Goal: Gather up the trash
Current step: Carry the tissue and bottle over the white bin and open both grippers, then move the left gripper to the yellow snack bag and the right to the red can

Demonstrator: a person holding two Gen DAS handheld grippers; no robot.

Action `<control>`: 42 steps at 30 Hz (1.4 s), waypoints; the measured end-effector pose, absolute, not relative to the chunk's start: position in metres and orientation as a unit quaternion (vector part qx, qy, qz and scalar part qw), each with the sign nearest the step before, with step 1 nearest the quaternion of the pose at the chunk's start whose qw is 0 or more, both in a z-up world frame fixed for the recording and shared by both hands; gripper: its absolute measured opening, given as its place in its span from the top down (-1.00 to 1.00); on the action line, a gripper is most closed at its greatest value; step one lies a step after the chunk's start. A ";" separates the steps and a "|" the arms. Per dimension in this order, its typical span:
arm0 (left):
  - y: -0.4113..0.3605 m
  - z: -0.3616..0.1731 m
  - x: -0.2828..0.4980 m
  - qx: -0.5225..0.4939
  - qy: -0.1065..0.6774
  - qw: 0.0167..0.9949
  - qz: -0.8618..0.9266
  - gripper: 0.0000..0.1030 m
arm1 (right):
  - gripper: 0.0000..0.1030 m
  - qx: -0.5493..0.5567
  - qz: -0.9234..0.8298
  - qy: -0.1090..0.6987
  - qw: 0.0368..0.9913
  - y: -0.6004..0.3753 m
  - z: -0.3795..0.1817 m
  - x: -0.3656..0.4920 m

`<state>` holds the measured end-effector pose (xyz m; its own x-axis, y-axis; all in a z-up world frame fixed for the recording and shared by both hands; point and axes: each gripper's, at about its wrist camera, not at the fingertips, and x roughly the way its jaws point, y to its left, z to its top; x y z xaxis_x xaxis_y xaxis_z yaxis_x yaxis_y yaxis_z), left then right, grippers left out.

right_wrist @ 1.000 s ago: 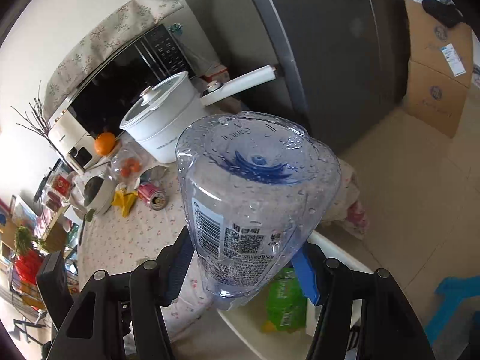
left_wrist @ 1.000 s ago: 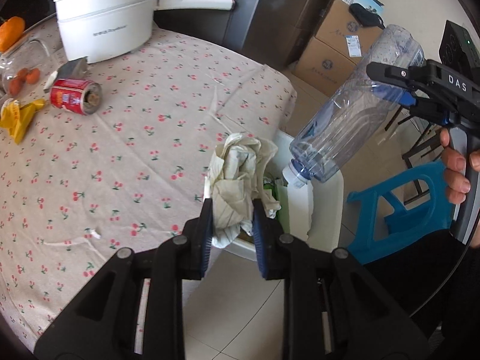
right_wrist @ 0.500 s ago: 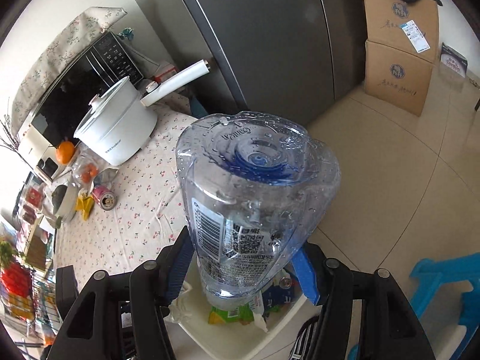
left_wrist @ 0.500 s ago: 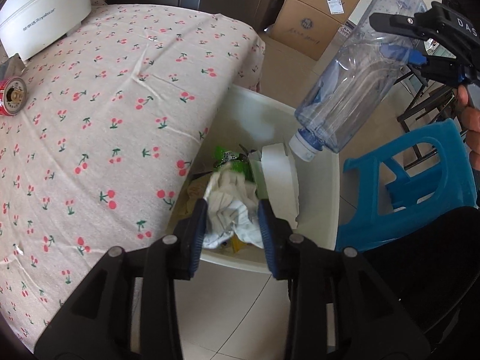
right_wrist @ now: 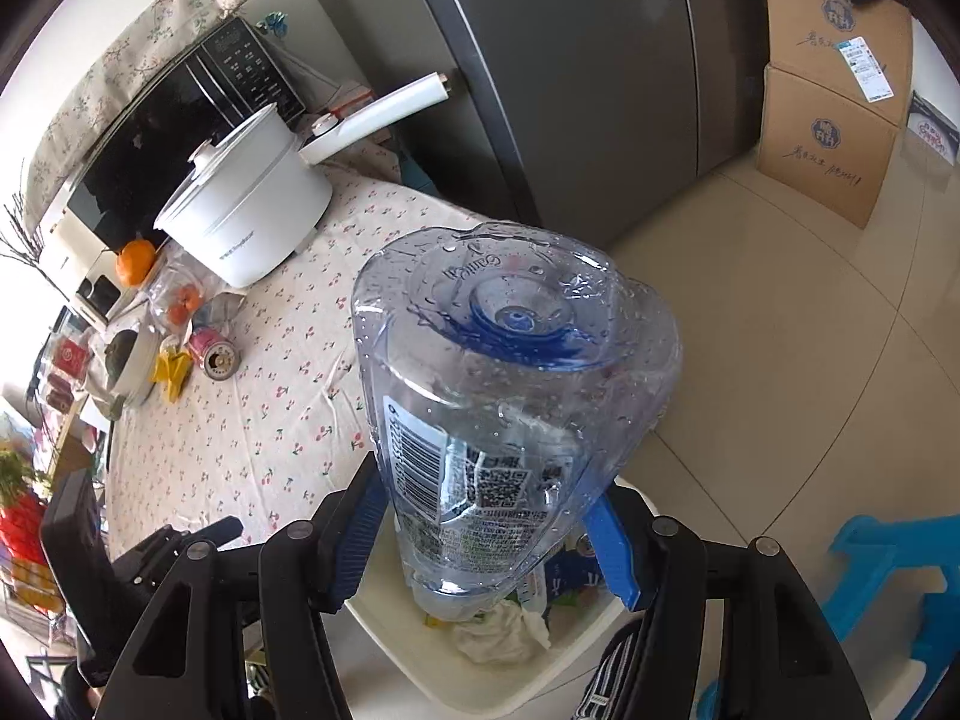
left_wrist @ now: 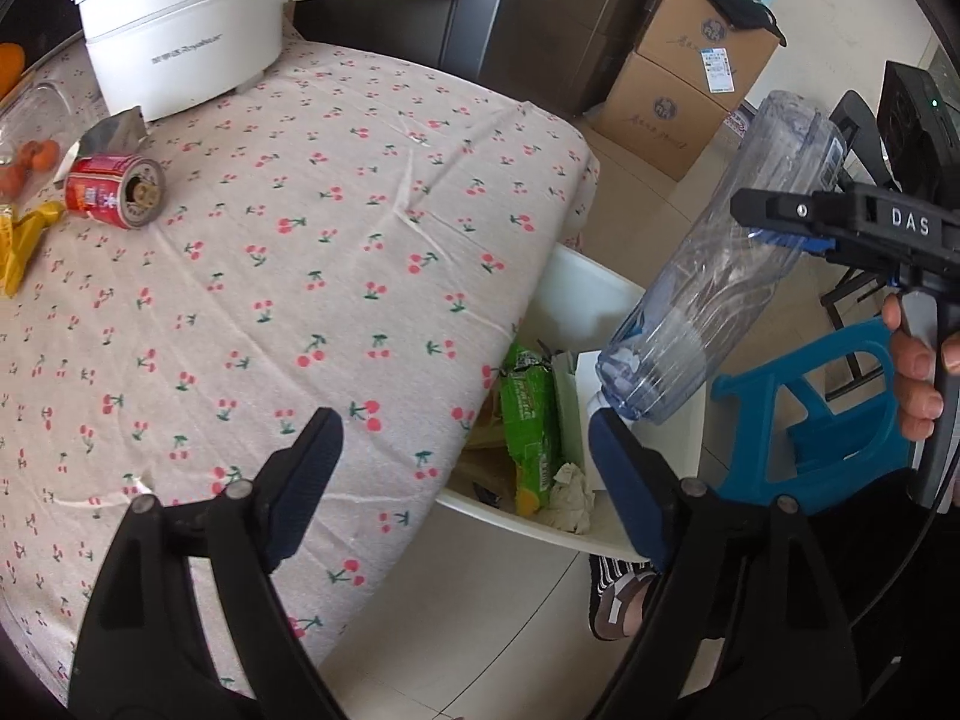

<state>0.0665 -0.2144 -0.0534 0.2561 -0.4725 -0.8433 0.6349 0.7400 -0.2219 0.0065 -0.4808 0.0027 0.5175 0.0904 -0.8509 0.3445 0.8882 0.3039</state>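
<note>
My left gripper [left_wrist: 462, 468] is open and empty, over the table edge beside the white trash bin [left_wrist: 591, 291]. A crumpled tissue [left_wrist: 570, 498] lies in the bin next to a green wrapper [left_wrist: 531, 414]. My right gripper [right_wrist: 489, 546] is shut on a clear plastic bottle [right_wrist: 510, 414], held neck-down over the bin [right_wrist: 420, 654]; the bottle also shows in the left wrist view [left_wrist: 720, 276]. A red can [left_wrist: 114, 192] lies on its side on the cherry-print tablecloth [left_wrist: 300, 276].
A white pot [left_wrist: 186, 24] stands at the table's back. Yellow wrapper [left_wrist: 18, 240] and fruit lie at the left edge. A blue stool [left_wrist: 822, 414] is right of the bin. Cardboard boxes [left_wrist: 690, 78] and a fridge [right_wrist: 570, 60] stand behind.
My left gripper opened and let the crumpled tissue drop into the bin, then drew back toward the table. The right gripper kept the bottle over the bin and lowered it slightly.
</note>
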 end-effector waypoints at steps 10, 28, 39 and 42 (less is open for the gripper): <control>-0.181 -0.047 0.067 0.082 0.497 0.800 -0.325 -0.82 | -0.25 0.254 -0.061 0.537 0.802 -0.449 -0.041 0.031; -0.143 -0.027 0.080 0.074 0.470 0.837 -0.270 -0.99 | -0.49 0.283 -0.059 0.525 0.801 -0.455 -0.025 0.039; -0.060 -0.012 0.139 0.021 0.446 0.884 -0.141 -0.99 | -0.54 0.258 -0.050 0.510 0.819 -0.434 -0.006 0.066; -0.036 -0.012 0.161 0.013 0.416 0.903 -0.108 -0.99 | -0.56 0.247 -0.047 0.505 0.825 -0.426 -0.001 0.080</control>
<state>0.1607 -0.0364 -0.0116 0.6305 -0.1847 -0.7539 0.2062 0.9762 -0.0668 0.0805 -0.4263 -0.0008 0.4847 0.1718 -0.8577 0.3284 0.8731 0.3605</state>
